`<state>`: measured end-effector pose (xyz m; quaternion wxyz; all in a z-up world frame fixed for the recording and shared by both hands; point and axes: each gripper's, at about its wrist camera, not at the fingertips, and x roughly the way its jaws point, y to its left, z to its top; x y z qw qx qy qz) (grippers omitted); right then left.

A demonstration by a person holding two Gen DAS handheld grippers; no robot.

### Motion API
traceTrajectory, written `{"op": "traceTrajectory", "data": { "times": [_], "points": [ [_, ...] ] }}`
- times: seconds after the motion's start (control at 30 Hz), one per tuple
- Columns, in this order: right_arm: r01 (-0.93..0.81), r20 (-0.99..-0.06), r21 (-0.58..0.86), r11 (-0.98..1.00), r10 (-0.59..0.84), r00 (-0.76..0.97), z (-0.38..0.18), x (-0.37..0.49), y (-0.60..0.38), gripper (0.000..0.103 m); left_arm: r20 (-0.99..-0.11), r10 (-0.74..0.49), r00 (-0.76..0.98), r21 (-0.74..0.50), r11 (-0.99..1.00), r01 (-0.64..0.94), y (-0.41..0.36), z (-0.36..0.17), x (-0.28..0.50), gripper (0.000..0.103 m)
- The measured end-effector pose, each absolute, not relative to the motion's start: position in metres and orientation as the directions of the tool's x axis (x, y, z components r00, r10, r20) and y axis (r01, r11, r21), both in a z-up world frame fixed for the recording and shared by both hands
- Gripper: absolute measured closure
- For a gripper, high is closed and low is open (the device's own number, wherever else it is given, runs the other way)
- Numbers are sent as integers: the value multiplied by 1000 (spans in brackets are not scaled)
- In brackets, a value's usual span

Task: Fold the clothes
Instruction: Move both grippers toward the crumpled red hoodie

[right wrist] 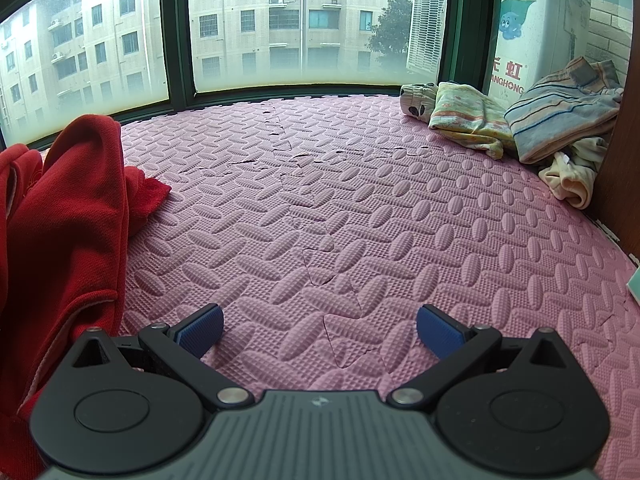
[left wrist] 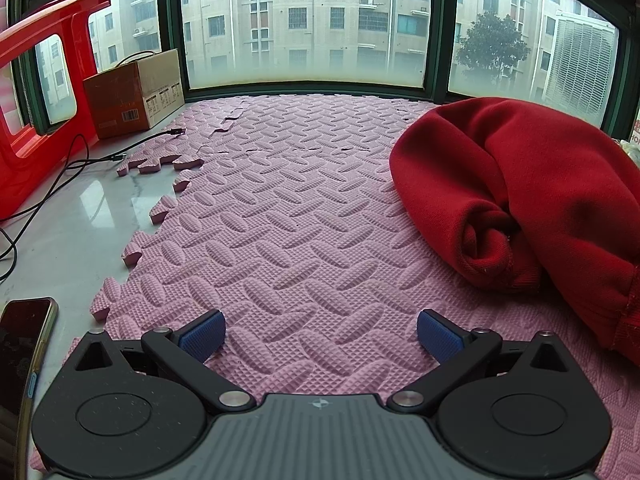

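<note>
Left hand-held gripper point(left wrist: 320, 334): low over the pink foam mat point(left wrist: 280, 208), pointing forward toward the window point(left wrist: 304, 20), roughly level. Jaws spread wide, nothing between the blue pads point(left wrist: 202, 338); only bare mat shows in the gap.

Right hand-held gripper point(right wrist: 320, 332): same attitude, low over the pink foam mat point(right wrist: 360, 208), aimed at the window point(right wrist: 300, 20). Jaws wide apart, empty; blue pads point(right wrist: 438, 334) clear of any cloth.

Red garment point(left wrist: 532, 196): bunched in a heap on the mat, to the right of the left gripper and ahead of it. Not flat. One rolled, tube-like part with a ribbed edge lies toward the camera, its open end facing left and toward the viewer. Heap's long axis runs roughly near-to-far along the right side of the left wrist view. In the right wrist view the red garment point(right wrist: 68, 216) fills the left edge, rising in a fold just beside the right gripper's left finger; contact cannot be told. The garment thus lies between the two grippers.

Other items: pile of folded clothes point(right wrist: 520, 120) at far right by the window, well apart from the garment. Cardboard box point(left wrist: 136, 92), red plastic stool point(left wrist: 36, 88), black cable point(left wrist: 60, 176) and a phone point(left wrist: 22, 352) on the bare white surface left of the mat.
</note>
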<state>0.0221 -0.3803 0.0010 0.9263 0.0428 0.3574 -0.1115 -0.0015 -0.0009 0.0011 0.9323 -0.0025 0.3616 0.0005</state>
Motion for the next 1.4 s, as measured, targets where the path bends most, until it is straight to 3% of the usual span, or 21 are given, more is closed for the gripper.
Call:
{"op": "traceTrajectory", "data": {
  "times": [0.53, 1.4],
  "points": [
    [161, -670, 40, 986, -93, 736, 19, -16, -367, 0, -728, 34, 684, 22, 999, -26, -14, 15, -23, 0],
    [2, -653, 78, 997, 50, 756, 41, -69, -319, 0, -768, -11, 641, 29, 998, 52, -60, 36, -52, 0]
  ]
}}
